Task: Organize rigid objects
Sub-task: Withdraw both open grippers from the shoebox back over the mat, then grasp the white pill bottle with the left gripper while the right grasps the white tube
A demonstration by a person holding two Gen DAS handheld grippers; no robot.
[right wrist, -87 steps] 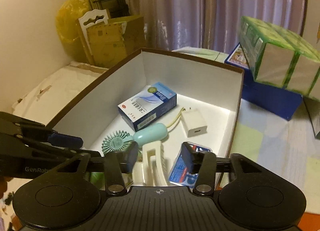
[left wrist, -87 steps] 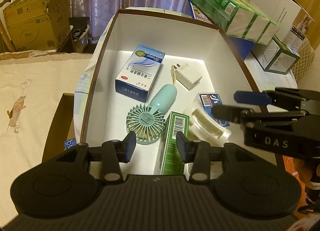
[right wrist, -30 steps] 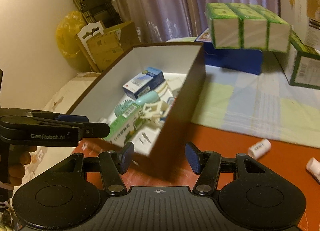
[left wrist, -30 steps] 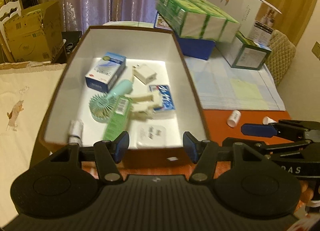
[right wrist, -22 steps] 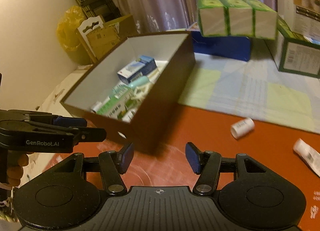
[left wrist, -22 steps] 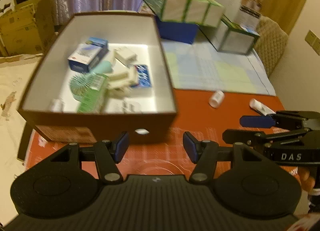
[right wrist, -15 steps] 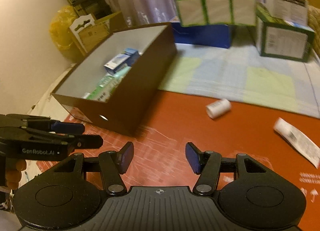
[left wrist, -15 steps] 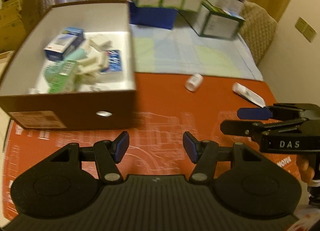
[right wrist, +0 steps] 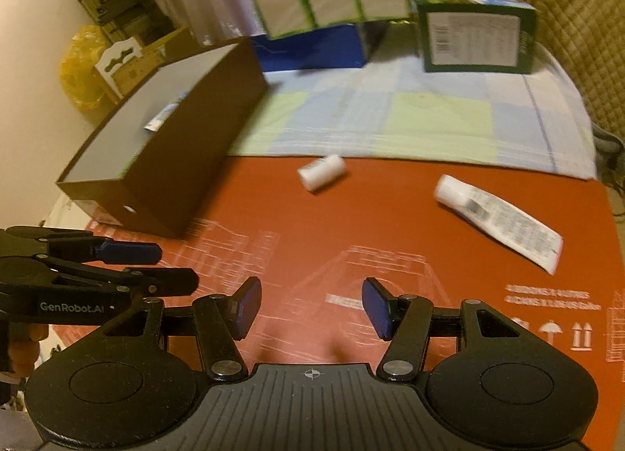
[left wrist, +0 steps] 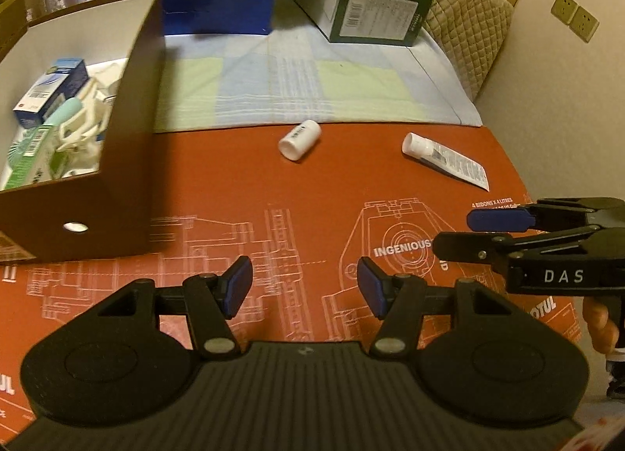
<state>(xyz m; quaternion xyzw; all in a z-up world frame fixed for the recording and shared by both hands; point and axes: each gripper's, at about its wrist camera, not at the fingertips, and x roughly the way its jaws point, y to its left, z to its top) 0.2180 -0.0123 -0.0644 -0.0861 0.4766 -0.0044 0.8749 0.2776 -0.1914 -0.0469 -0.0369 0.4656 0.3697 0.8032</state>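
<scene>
Left hand-held gripper [left wrist: 304, 287] and right hand-held gripper [right wrist: 311, 307] gape empty; bottle [left wrist: 299, 139] lies beyond.

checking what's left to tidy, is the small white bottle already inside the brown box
No, the small white bottle lies on its side on the red mat, to the right of the brown box.

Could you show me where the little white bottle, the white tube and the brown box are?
little white bottle [left wrist: 300, 139]: left wrist view, middle of its side as it lies on the red mat.
white tube [left wrist: 449, 160]: left wrist view, on its printed body.
brown box [right wrist: 187, 162]: right wrist view, on its long outer wall.
</scene>
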